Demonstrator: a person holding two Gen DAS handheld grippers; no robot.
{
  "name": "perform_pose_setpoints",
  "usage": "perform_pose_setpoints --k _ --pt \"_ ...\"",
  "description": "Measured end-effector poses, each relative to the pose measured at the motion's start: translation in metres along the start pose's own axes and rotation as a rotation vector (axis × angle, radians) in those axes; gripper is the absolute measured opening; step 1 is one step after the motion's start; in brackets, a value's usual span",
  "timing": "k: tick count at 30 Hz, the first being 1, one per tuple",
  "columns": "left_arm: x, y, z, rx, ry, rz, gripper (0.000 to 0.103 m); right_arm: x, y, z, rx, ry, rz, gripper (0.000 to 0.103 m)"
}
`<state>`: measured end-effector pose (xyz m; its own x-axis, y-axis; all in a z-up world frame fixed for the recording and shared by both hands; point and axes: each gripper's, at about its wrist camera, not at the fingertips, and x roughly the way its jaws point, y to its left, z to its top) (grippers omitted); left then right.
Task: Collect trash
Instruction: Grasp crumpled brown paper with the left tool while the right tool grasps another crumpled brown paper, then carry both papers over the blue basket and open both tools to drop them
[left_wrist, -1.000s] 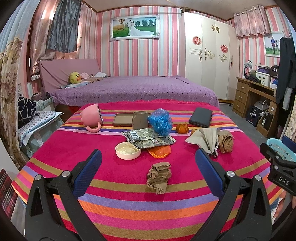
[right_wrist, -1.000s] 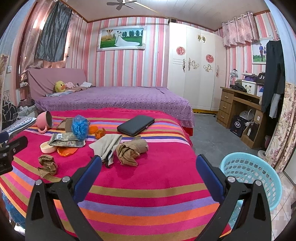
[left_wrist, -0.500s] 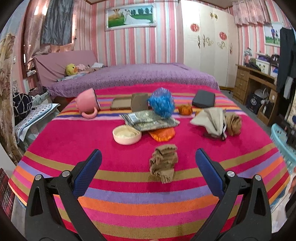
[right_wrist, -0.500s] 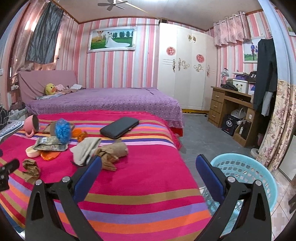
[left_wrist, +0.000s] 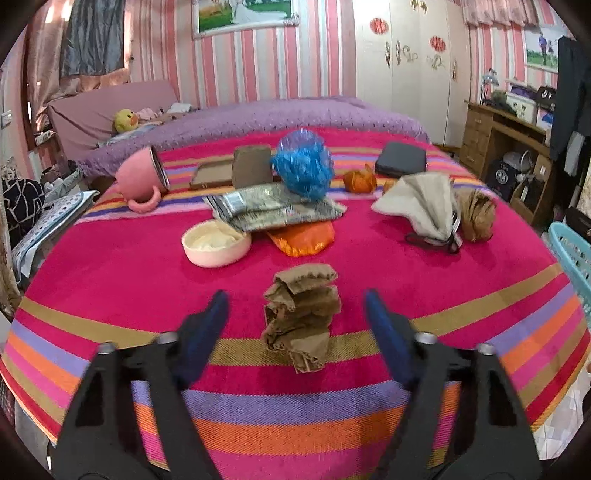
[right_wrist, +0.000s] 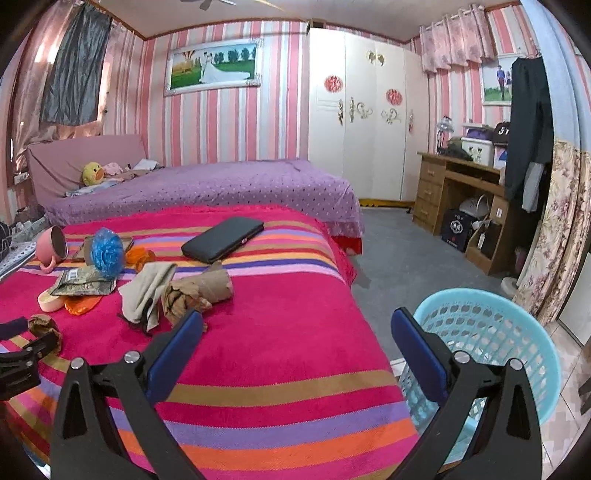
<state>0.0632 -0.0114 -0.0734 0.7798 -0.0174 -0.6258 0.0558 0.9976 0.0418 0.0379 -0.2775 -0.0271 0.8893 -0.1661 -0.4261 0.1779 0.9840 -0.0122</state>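
Note:
A crumpled brown paper wad (left_wrist: 301, 314) lies on the striped blanket between the open fingers of my left gripper (left_wrist: 297, 306); it also shows in the right wrist view (right_wrist: 44, 326). A second brown paper wad (left_wrist: 476, 214) (right_wrist: 197, 291) lies at the right beside a beige cloth (left_wrist: 424, 210). A blue plastic wad (left_wrist: 303, 166), orange wrapper (left_wrist: 303, 240) and foil packets (left_wrist: 273, 206) lie further back. My right gripper (right_wrist: 297, 332) is open and empty above the bed's right edge, next to the light-blue basket (right_wrist: 524, 332).
A pink mug (left_wrist: 142, 177) lies on its side at the back left. A white bowl (left_wrist: 216, 243), a black case (left_wrist: 400, 158) (right_wrist: 223, 243), a small orange wad (left_wrist: 358, 181) and a brown tray (left_wrist: 210, 177) sit on the blanket (left_wrist: 110, 266). A wooden desk (right_wrist: 461, 199) stands on the right.
My left gripper has moved forward and down, so the brown paper wad now sits between its fingers. My right gripper has shifted slightly, with the basket closer.

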Motion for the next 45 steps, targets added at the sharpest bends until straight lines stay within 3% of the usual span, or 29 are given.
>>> perform_pose_setpoints --k 1,4,11,17,23,29,31,33,37,45 --pt "0.002 0.0 0.0 -0.002 0.009 -0.005 0.047 0.001 0.001 -0.001 -0.008 0.007 -0.008 0.099" --pt "0.002 0.0 0.003 -0.004 0.015 -0.015 0.041 0.004 0.005 -0.004 -0.016 0.024 -0.012 0.099" --pt "-0.005 -0.003 0.026 0.007 -0.017 0.003 0.041 0.033 0.012 -0.002 0.024 0.122 0.054 0.099" --pt "-0.009 0.003 0.064 -0.024 -0.084 0.009 0.041 0.039 0.043 0.011 -0.046 0.091 0.116 0.099" --pt "0.004 0.014 0.067 -0.04 -0.08 0.058 0.041 0.064 0.071 0.015 -0.102 0.124 0.164 0.099" --pt "0.01 0.02 0.07 -0.072 -0.076 0.084 0.041 0.09 0.09 0.01 -0.123 0.206 0.188 0.072" --pt "0.012 0.017 0.07 -0.066 -0.071 0.086 0.041 0.095 0.092 0.007 -0.132 0.227 0.209 0.057" --pt "0.012 0.013 0.07 -0.055 -0.076 0.09 0.041 0.099 0.094 0.006 -0.136 0.248 0.244 0.05" --pt "0.009 0.006 0.069 -0.033 -0.093 0.106 0.041 0.095 0.088 0.007 -0.112 0.237 0.287 0.05" --pt "0.005 0.002 0.064 -0.045 -0.085 0.111 0.041 0.069 0.05 0.017 -0.094 0.158 0.252 0.05"
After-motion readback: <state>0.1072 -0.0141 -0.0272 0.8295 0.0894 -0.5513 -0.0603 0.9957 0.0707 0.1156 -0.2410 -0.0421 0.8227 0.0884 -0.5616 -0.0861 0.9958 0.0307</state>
